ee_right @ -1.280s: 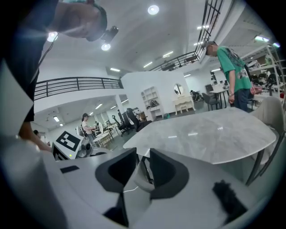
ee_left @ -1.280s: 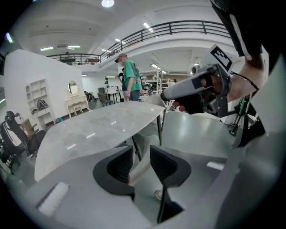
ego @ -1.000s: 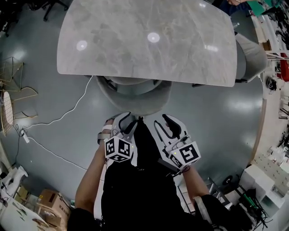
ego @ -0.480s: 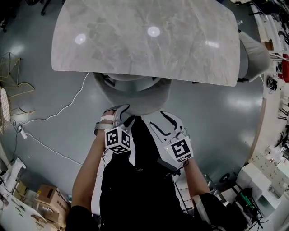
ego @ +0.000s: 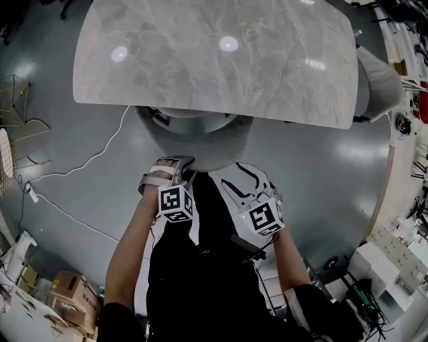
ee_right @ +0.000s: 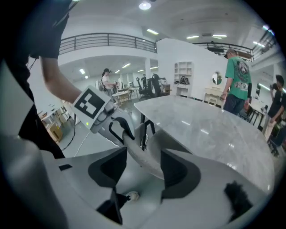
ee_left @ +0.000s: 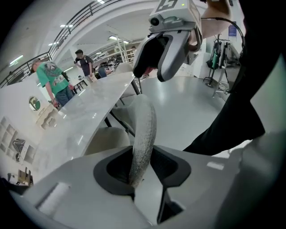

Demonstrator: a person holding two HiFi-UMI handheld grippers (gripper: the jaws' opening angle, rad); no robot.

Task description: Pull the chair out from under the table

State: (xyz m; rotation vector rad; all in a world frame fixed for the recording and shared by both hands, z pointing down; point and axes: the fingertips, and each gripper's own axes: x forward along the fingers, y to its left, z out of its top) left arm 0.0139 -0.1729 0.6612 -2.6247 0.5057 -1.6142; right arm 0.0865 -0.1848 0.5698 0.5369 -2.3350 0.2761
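Two grippers straddle the backrest rim of the chair (ego: pixel 194 140), tucked under the table (ego: pixel 214 60). The left gripper (ee_left: pixel 142 167), jaws just closing, pinches the rim; the right gripper (ee_right: pixel 143 167) (jaws just opening) stands spread around it.

I'm in a big open workspace, part office, part lab: a railed mezzanine (ee_right: pixel 107 42) runs overhead beneath ceiling lights (ee_right: pixel 144 6), office chairs (ee_right: pixel 149 85) and a white shelf (ee_right: pixel 184 74) stand far off, cardboard boxes (ego: pixel 70 290) sit on the grey floor (ego: pixel 321 167)
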